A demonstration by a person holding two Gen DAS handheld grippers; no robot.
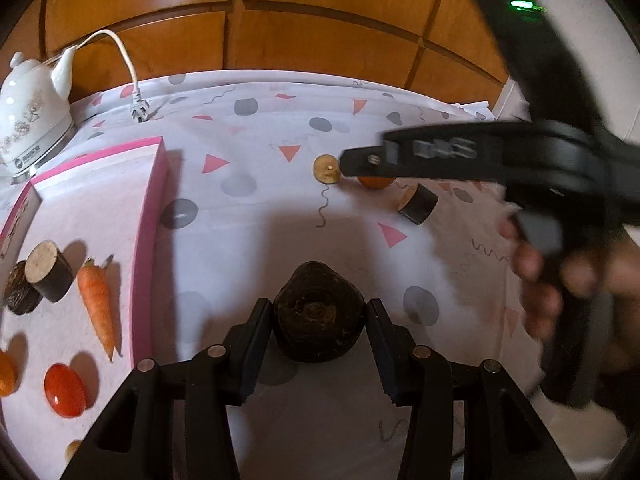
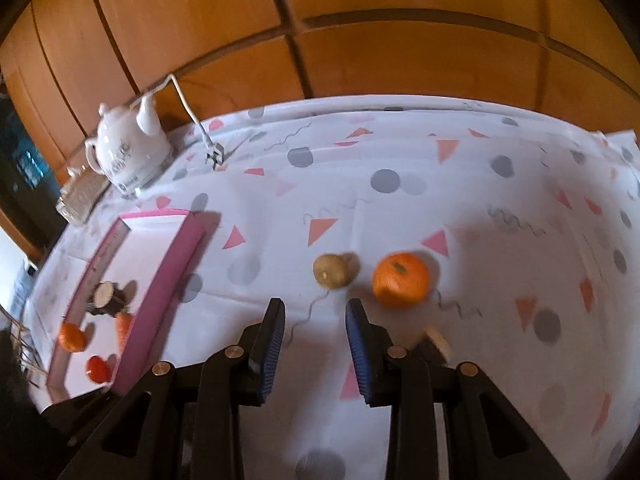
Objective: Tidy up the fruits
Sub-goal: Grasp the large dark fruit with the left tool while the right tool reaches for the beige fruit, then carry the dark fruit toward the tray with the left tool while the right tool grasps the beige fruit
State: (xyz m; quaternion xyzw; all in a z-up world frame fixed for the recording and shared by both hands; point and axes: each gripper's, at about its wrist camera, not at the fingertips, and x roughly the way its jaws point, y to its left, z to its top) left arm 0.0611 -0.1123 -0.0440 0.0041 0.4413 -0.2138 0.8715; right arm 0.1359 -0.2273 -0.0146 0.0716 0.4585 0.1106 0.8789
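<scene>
Patterned tablecloth, pink tray, kettle, orange

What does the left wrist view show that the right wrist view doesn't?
Only the left wrist view: the left tool shut on a dark chunk, the right tool seen from the side with the hand holding it, and a dark cut piece on the cloth.

Only the right wrist view: the right tool's jaws, parted and empty, short of the tan root, and the whole orange.

Both: the pink tray holding produce, the white kettle and the patterned cloth.
</scene>
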